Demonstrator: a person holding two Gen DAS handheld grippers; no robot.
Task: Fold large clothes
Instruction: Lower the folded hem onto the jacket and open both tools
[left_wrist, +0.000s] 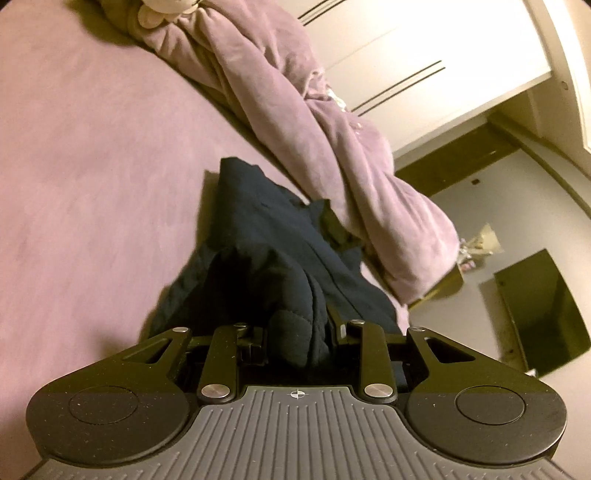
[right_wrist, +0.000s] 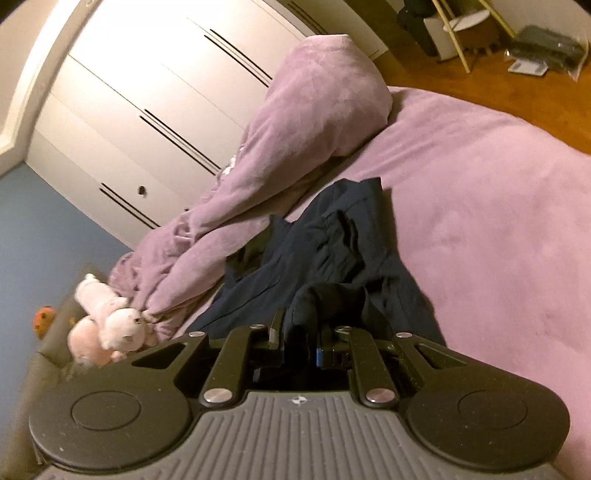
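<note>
Left tongs clamped on navy garment; right tongs clamped likewise, over purple bed.

We're looking at a home bedroom: purple-sheeted bed, bunched duvet, white wardrobe upper left, plush toy.

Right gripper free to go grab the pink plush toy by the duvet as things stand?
Probably not: the right gripper is shut on the dark garment, so it would have to let go first. The plush toy itself lies uncovered beside the duvet.
</note>
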